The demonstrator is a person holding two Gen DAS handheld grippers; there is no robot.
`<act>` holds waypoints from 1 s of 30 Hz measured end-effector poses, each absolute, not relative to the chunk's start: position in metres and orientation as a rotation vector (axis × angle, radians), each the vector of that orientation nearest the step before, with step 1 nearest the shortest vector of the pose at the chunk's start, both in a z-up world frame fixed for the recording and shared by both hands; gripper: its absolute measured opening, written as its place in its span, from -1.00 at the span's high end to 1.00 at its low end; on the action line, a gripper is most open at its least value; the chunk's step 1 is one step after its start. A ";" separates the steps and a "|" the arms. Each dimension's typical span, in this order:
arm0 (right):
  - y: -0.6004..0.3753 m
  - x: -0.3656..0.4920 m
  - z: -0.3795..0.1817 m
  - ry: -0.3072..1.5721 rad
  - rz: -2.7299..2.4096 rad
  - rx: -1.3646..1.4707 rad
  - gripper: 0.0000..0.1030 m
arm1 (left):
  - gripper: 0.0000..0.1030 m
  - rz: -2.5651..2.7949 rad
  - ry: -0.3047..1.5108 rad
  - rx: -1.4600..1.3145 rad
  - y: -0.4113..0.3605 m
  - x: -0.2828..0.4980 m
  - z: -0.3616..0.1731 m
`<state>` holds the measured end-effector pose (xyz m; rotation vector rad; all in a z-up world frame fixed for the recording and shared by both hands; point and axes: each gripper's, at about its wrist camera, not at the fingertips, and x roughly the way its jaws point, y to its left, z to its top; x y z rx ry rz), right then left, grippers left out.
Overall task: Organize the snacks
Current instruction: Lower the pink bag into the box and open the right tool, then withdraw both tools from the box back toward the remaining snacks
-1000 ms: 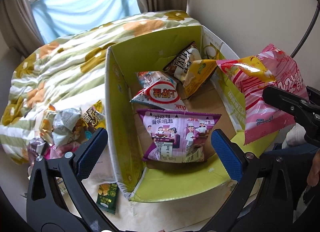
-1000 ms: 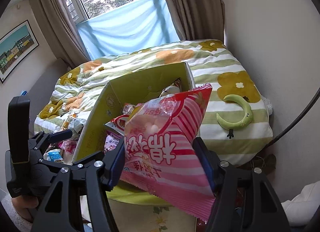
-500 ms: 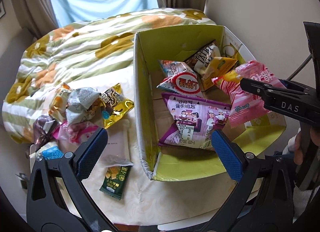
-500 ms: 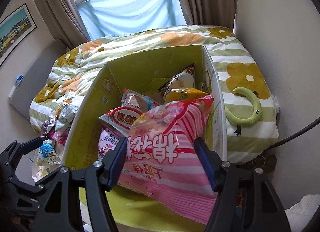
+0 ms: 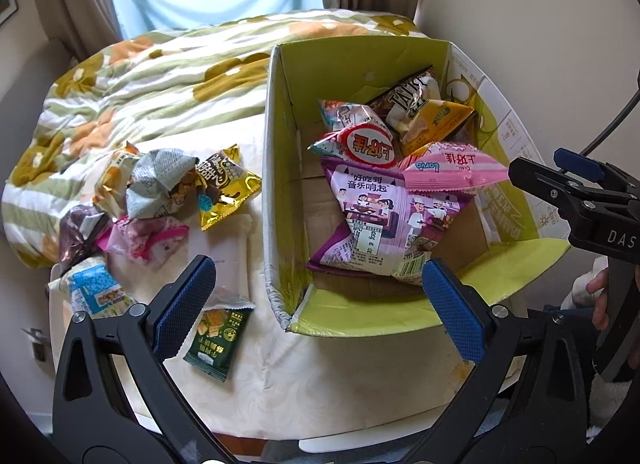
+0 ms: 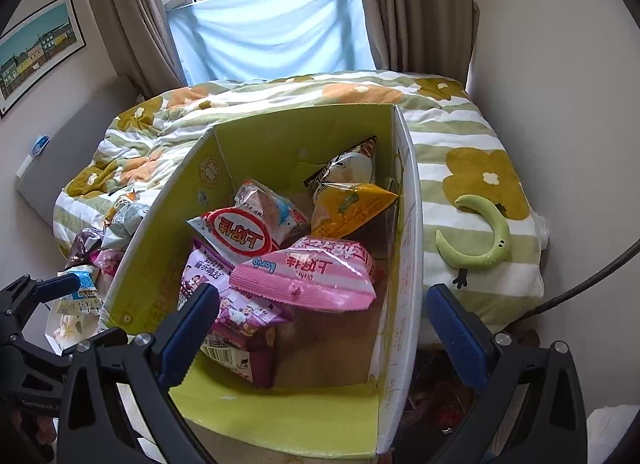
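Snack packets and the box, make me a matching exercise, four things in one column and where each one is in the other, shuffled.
Things:
1. pink striped bag
2. purple bag
3. gold packet
4. dark green packet

Places:
A. outside the green box, nearest the left gripper
B. in the box, on top of the pile
C. outside the box, by the heap of loose snacks
D. in the box, partly under another bag

Pairs: 1-B, 2-D, 3-C, 4-A

One box (image 5: 280, 167) ahead of the jaws — six packets inside. One green packet (image 5: 216, 338) lies by the left jaw — the heap (image 5: 160, 199) beyond is uncountable.
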<state>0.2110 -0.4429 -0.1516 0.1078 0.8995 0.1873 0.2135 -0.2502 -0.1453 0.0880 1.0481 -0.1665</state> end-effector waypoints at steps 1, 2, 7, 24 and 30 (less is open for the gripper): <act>-0.443 0.209 -0.149 0.899 0.193 0.112 -0.99 | -0.98 -0.166 1.042 0.085 -0.250 0.212 -0.143; -0.443 0.207 -0.146 0.894 0.196 0.115 -0.99 | -0.98 -0.165 1.032 0.084 -0.250 0.210 -0.140; -0.437 0.198 -0.126 0.864 0.220 0.106 -0.99 | -0.98 -0.146 0.982 0.089 -0.247 0.201 -0.118; -0.375 0.162 -0.076 0.770 0.381 0.070 -1.00 | -0.98 0.055 0.889 0.047 -0.159 0.131 -0.075; -0.335 0.150 -0.079 0.764 0.419 0.092 -1.00 | -0.98 0.090 0.895 0.008 -0.095 0.113 -0.087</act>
